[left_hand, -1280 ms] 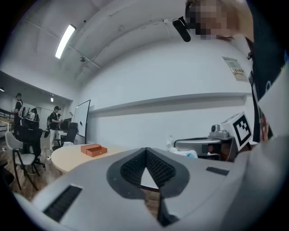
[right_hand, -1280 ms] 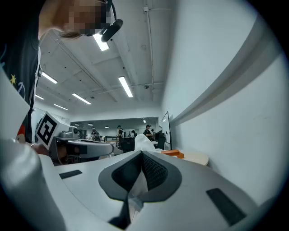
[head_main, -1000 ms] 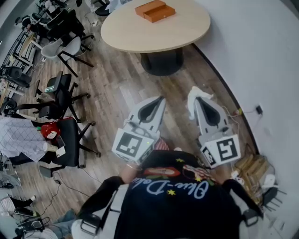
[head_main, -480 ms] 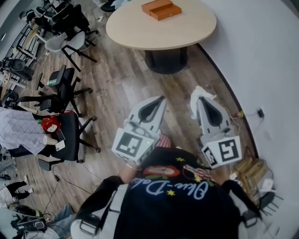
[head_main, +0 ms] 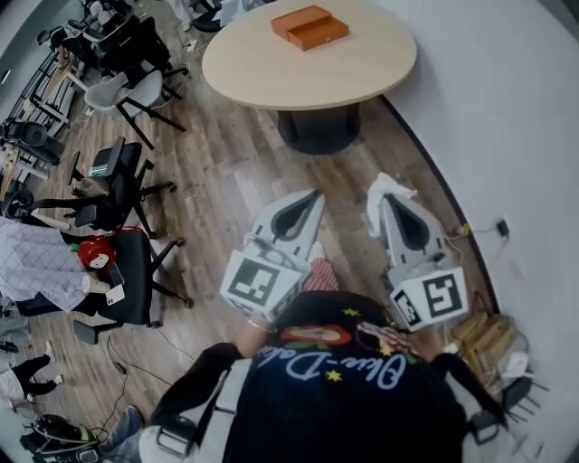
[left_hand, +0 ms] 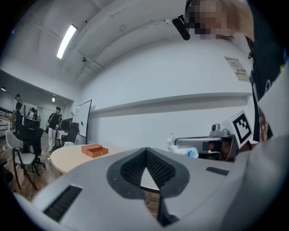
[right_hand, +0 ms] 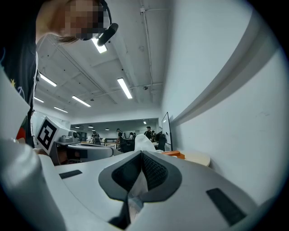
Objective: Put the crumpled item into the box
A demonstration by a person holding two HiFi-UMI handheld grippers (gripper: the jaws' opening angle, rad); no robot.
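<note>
An orange box (head_main: 309,25) lies open on the round beige table (head_main: 271,72) far ahead. My right gripper (head_main: 379,196) is shut on a white crumpled item (head_main: 386,185), which sticks out past its tips. In the right gripper view the crumpled item (right_hand: 143,142) is pinched between the dark pads, with the orange box (right_hand: 174,154) beyond. My left gripper (head_main: 316,193) is held beside it over the wood floor, shut with nothing in it. In the left gripper view the orange box (left_hand: 94,150) sits on the table (left_hand: 67,159), and the left gripper (left_hand: 145,151) shows only a small gap behind its tips.
Black office chairs (head_main: 118,172) and a white chair (head_main: 136,90) stand left of the table. A curved white wall (head_main: 507,136) runs along the right, with cables and a basket (head_main: 488,330) at its foot. People stand in the far office (left_hand: 56,122).
Both grippers keep the same pose in front of the person. The table and box have shifted only slightly in the view. The crumpled item stays in the right gripper.
</note>
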